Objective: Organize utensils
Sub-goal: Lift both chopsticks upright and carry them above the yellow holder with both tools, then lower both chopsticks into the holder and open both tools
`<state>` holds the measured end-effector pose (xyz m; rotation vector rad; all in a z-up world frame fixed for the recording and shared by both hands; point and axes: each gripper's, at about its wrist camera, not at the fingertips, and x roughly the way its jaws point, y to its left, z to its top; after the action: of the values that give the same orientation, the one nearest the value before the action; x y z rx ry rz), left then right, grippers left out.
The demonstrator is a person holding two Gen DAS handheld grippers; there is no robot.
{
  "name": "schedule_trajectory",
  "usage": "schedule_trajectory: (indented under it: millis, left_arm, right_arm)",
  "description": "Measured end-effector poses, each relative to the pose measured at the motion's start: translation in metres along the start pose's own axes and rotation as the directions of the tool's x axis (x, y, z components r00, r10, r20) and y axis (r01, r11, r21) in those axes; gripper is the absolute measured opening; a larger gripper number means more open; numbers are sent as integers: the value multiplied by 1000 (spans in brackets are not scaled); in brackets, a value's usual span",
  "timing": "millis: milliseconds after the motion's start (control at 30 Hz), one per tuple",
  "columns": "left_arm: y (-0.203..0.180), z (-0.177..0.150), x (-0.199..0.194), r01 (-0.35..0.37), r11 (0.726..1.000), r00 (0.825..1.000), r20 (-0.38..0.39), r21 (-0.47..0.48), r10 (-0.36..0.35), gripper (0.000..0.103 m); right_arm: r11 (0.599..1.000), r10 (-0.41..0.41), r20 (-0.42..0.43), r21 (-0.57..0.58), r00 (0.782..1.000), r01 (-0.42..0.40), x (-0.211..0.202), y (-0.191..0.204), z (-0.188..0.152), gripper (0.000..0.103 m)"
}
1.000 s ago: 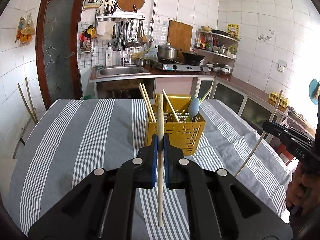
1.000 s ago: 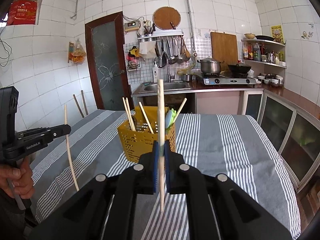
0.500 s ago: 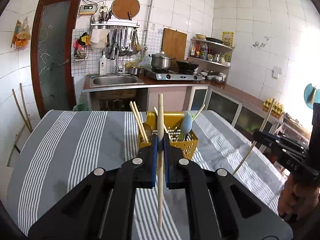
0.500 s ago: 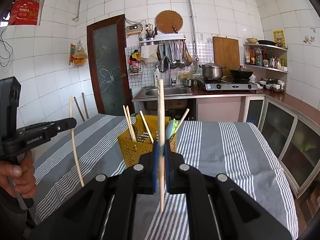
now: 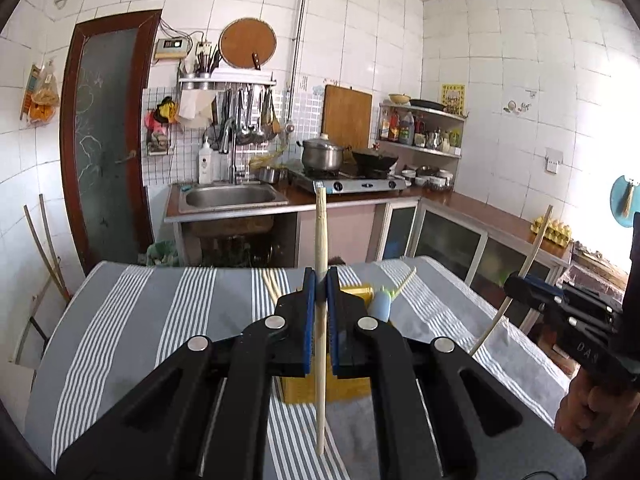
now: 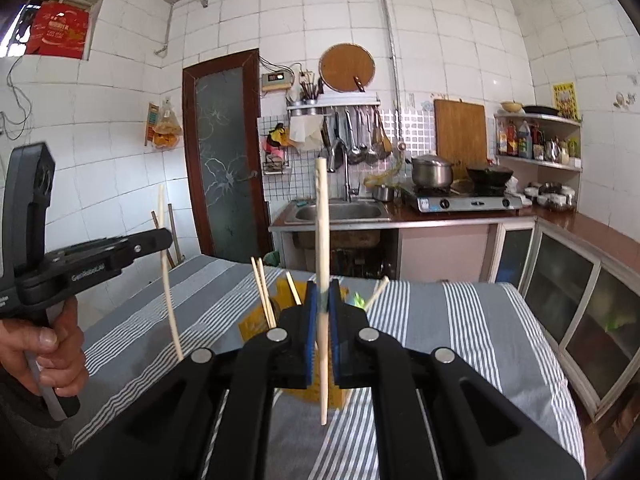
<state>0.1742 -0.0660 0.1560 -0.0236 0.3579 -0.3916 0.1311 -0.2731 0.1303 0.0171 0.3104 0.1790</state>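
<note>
My left gripper (image 5: pixel 320 280) is shut on a pale wooden chopstick (image 5: pixel 320 232), held upright. My right gripper (image 6: pixel 322 294) is shut on another upright chopstick (image 6: pixel 321 216). Both are raised above a yellow perforated utensil basket (image 5: pixel 320 390), mostly hidden behind the jaws; it also shows in the right wrist view (image 6: pixel 252 324). The basket holds several chopsticks (image 6: pixel 262 292) and a pale blue spoon (image 5: pixel 379 308). The right gripper and its chopstick show at the right of the left wrist view (image 5: pixel 516 284). The left gripper shows at the left of the right wrist view (image 6: pixel 160 240).
The basket stands on a table with a grey and white striped cloth (image 5: pixel 132 320). Behind it are a sink (image 5: pixel 232 196), a stove with pots (image 5: pixel 348 180), a dark door (image 5: pixel 104 148) and glass-fronted cabinets (image 6: pixel 572 304) along the right.
Both grippers have risen and come nearer the basket with their chopsticks; the basket now sits lower in both views, largely hidden behind the jaws.
</note>
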Motion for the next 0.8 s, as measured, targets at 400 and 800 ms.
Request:
schedule_trajectory:
  millis: [400, 800]
  left_arm:
    - [1, 37, 26, 23, 1000, 999, 34, 7, -23, 5]
    - [3, 60, 48, 14, 999, 996, 89, 29, -16, 5]
  right_arm:
    - [1000, 0, 32, -22, 999, 1, 19, 4, 23, 6]
    - [999, 23, 50, -44, 999, -21, 49, 9, 44, 6]
